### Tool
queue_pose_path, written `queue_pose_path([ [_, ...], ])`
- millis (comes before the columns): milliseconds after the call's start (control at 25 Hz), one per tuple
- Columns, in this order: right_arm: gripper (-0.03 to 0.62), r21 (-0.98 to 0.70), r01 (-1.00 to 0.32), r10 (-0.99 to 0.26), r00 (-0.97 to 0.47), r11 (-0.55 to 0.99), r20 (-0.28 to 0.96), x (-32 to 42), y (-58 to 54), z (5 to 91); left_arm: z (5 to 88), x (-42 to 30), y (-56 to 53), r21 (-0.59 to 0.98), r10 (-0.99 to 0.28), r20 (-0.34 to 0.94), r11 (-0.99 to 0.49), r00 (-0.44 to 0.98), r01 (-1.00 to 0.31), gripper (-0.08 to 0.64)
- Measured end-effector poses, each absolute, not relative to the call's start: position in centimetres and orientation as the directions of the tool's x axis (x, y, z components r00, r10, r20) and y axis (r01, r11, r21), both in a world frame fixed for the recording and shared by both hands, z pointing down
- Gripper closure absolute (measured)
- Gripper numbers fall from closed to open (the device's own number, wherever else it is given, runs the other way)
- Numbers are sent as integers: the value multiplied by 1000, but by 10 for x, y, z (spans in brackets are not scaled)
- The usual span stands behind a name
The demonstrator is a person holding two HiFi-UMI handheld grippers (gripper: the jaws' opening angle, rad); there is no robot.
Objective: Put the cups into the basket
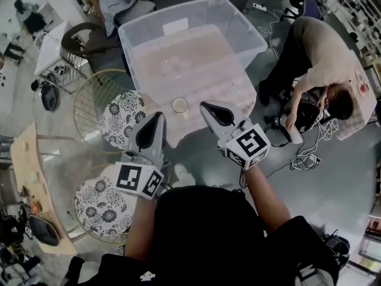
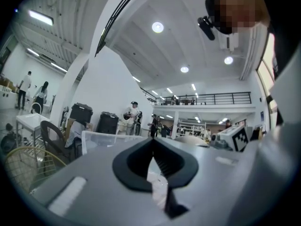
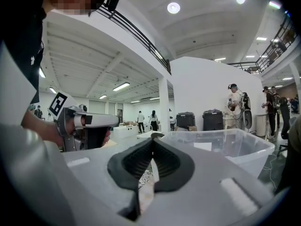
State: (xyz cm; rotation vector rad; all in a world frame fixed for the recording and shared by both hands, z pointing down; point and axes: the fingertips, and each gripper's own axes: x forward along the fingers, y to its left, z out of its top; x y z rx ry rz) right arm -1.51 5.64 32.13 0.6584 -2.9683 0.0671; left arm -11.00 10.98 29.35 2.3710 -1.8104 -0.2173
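A large clear plastic bin [image 1: 250, 37] stands on a low table with a pale cloth. One round cream cup [image 1: 180, 105] sits on the cloth just in front of the bin. Faint clear cup shapes show inside the bin, too dim to be sure. My left gripper [image 1: 156, 117] is shut and empty, below and left of the cup. My right gripper [image 1: 205, 105] is shut and empty, just right of the cup. In the left gripper view the jaws [image 2: 152, 142] meet at the tips, with the bin [image 2: 101, 138] behind. The right gripper [image 3: 153, 142] also shows closed tips, with the bin [image 3: 221, 145] at right.
Two stools with black-and-white flower seats [image 1: 122, 119] [image 1: 98, 206] stand at my left, by a round wire chair [image 1: 89, 97]. A person [image 1: 321, 64] crouches at right over gear and cables [image 1: 309, 154]. A wooden tabletop [image 1: 30, 177] lies at far left.
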Motion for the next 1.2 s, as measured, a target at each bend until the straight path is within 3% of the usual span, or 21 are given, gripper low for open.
queue_pose_path([
  [800,591,-17,-443,-431,-880,896,200,-83,37,351,319,-185,92,262,-963,-14,-264,270,-928,552],
  [1200,591,-54,-373,-340,-890,926,303,-95,23,395,328,-191,87,259,-975,13,-212,223,-942,552],
])
